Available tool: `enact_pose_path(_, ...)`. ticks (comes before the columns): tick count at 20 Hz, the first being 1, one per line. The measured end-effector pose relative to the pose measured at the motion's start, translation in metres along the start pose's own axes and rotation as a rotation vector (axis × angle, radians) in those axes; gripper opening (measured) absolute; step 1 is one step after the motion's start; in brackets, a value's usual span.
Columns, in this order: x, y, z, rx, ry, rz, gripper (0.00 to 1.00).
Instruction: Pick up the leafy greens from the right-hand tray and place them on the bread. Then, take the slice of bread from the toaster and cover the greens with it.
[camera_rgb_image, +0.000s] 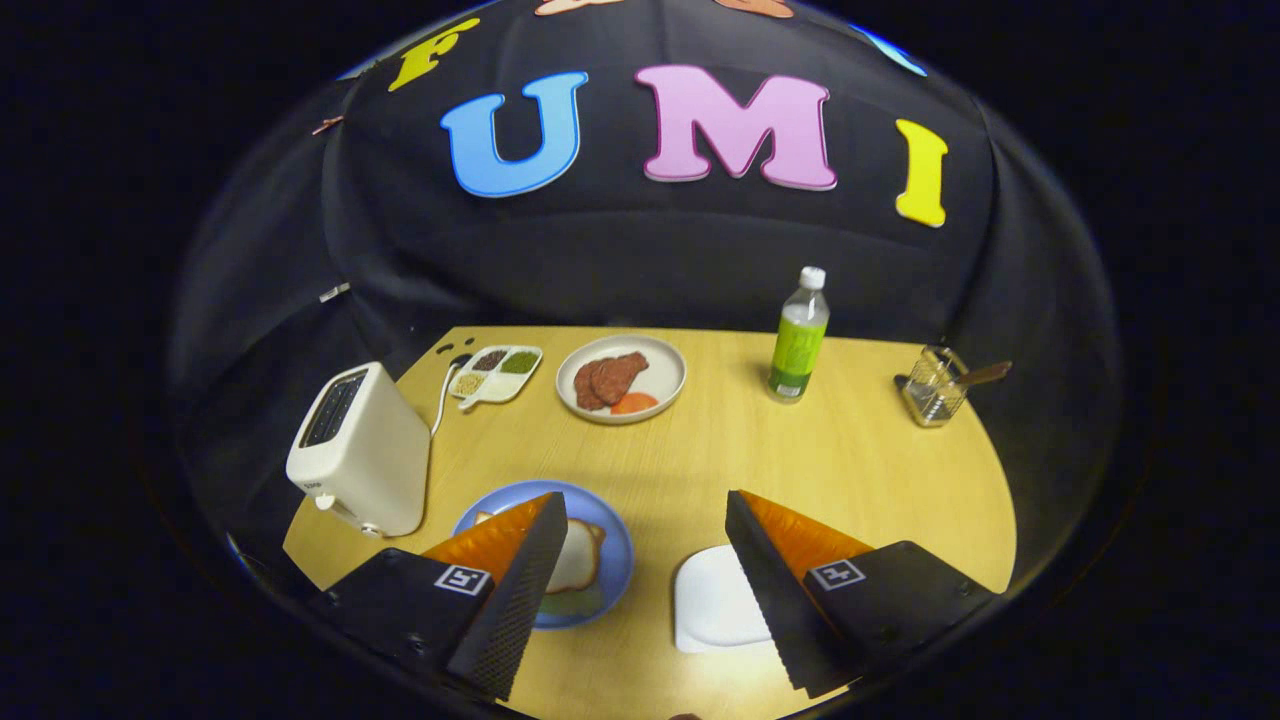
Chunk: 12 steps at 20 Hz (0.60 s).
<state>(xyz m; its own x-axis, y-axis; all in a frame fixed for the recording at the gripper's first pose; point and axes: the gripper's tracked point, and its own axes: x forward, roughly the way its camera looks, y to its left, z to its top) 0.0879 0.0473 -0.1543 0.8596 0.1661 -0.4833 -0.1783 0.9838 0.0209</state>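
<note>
Spread wide and empty, the gripper (645, 560) hangs above the surface (800, 450). Greens (572, 603) seem already under the bread (575, 560) on the blue plate (610, 520); the white tray (715, 605) looks bare. Toast is light, stiff, crumbly: pinch its edges gently near the toaster (360, 450).

Beyond the fingers: meat plate (621, 379) at 12 o'clock, compartment dish (497, 373) at 11, green bottle (798, 337) at 1, glass holder (933, 387) at 2.
</note>
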Motion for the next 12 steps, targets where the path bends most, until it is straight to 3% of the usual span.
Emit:
enact_pose_path(6,-0.08,-0.062,0.1,-0.052,-0.303,-0.095,0.99)
enact_pose_path(12,-0.144,-0.096,0.132,-0.018,-0.419,-0.067,0.99)
